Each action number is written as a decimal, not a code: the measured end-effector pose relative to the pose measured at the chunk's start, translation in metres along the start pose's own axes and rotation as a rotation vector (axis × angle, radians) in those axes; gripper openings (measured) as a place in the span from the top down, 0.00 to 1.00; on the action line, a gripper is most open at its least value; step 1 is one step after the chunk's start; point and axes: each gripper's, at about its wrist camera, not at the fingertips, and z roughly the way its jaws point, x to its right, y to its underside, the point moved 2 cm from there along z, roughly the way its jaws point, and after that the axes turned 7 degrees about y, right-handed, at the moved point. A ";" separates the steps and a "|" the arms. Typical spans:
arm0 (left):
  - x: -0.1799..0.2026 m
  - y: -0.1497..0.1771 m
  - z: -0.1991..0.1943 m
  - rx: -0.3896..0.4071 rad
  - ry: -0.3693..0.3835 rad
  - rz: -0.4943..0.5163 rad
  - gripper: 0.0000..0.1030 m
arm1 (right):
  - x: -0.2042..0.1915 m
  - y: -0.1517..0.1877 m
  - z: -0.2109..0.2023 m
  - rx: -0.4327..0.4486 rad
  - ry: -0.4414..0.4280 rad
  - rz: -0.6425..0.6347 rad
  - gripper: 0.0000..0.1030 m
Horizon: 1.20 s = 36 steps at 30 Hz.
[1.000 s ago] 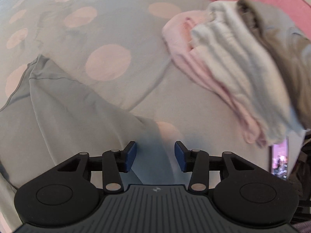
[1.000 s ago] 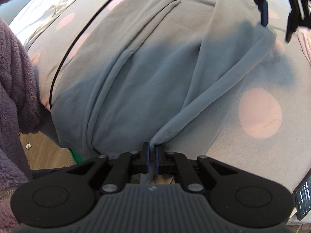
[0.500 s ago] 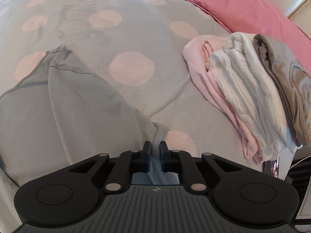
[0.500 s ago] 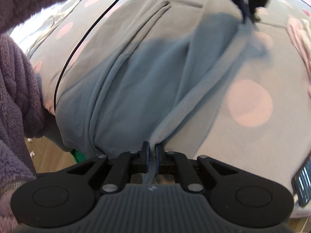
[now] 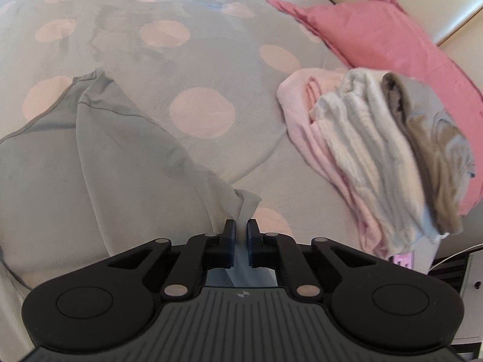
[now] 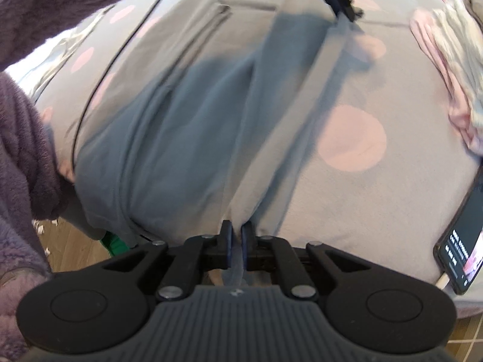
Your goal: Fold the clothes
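Left gripper (image 5: 240, 231) jaws have just closed, now clamped on the grey garment (image 5: 90, 166) edge on the bedspread (image 5: 211, 60). Right gripper (image 6: 234, 233) pinches the same edge nearer the person, so both can carry it over for a fold.

Bed (image 5: 126, 45) w/ grey cover, pink dots. On it: grey garment (image 5: 90, 163) at left, stack of folded clothes (image 5: 377, 150) at right, pink pillow (image 5: 377, 36) behind stack, phone (image 6: 462, 241) at near edge, prob. charging.
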 end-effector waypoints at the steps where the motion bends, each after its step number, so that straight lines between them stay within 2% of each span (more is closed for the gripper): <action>1: -0.001 0.000 -0.008 0.011 0.016 -0.005 0.95 | -0.005 -0.001 -0.002 0.006 -0.004 -0.017 0.93; 6: -0.019 0.006 -0.060 0.070 0.081 -0.034 0.95 | -0.027 -0.008 -0.009 0.024 -0.036 -0.088 0.93; 12: -0.063 0.027 -0.101 0.129 0.100 -0.089 0.95 | -0.045 -0.015 -0.008 0.019 -0.117 -0.100 0.93; 16: -0.097 0.040 -0.107 0.156 0.111 -0.135 0.95 | -0.061 -0.024 -0.003 0.008 -0.159 -0.103 0.93; 22: -0.138 0.060 -0.097 0.160 0.135 -0.199 0.95 | -0.074 -0.030 0.012 -0.043 -0.154 -0.134 0.93; 24: -0.147 0.067 -0.096 0.165 0.141 -0.216 0.93 | -0.073 -0.028 0.017 -0.061 -0.153 -0.121 0.87; 26: -0.146 0.071 -0.102 0.174 0.130 -0.209 0.79 | -0.072 -0.026 0.019 -0.075 -0.161 -0.116 0.84; 29: -0.142 0.080 -0.112 0.185 0.103 -0.181 0.73 | -0.072 -0.023 0.013 -0.068 -0.172 -0.122 0.73; 34: -0.131 0.107 -0.132 0.191 0.047 -0.141 0.72 | -0.065 -0.021 0.003 -0.030 -0.183 -0.109 0.72; 36: -0.124 0.122 -0.139 0.192 0.058 -0.131 0.72 | -0.060 -0.020 -0.001 -0.001 -0.168 -0.087 0.74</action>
